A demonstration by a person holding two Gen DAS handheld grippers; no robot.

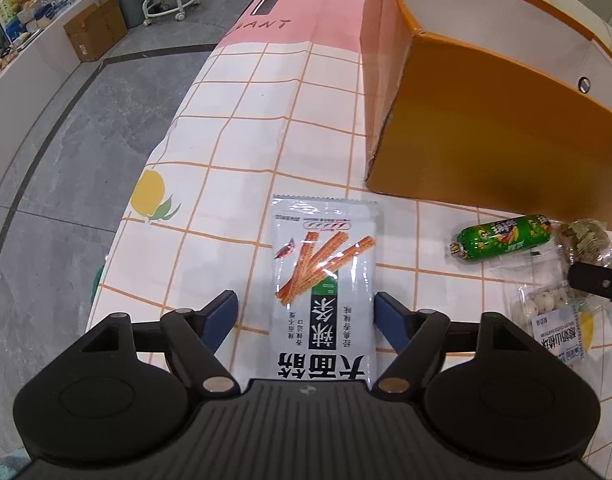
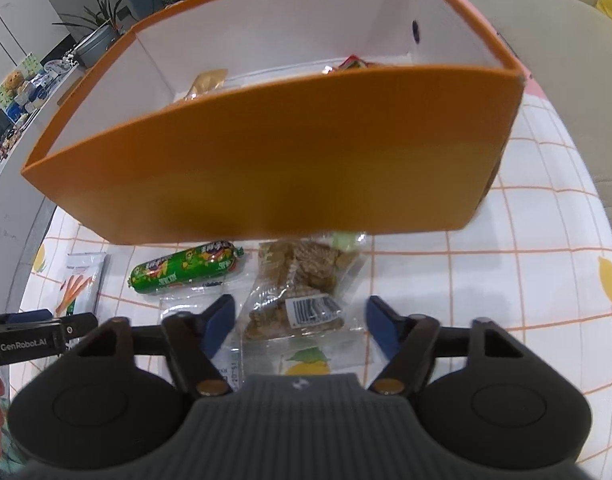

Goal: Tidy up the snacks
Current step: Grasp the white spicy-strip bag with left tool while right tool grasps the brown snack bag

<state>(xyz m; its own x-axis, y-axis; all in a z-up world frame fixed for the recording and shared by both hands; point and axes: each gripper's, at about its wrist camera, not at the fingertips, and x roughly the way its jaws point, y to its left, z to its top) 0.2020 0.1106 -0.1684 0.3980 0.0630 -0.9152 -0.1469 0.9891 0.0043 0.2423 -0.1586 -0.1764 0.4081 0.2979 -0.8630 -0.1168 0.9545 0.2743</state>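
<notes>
The left gripper (image 1: 306, 312) hung spread wide around the spicy-strip packet (image 1: 324, 280) on the worktop (image 1: 233, 152); the right gripper (image 2: 299, 320), equally spread, straddled the clear biscuit bag (image 2: 297, 284) beside the orange box (image 2: 265, 184); pickup seemed underway, calling next for closing and lifting into it

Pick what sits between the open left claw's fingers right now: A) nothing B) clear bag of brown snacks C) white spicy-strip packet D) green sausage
C: in the left wrist view the white spicy-strip packet lies flat on the tablecloth between the spread fingers of the left claw, not yet clamped.
</notes>
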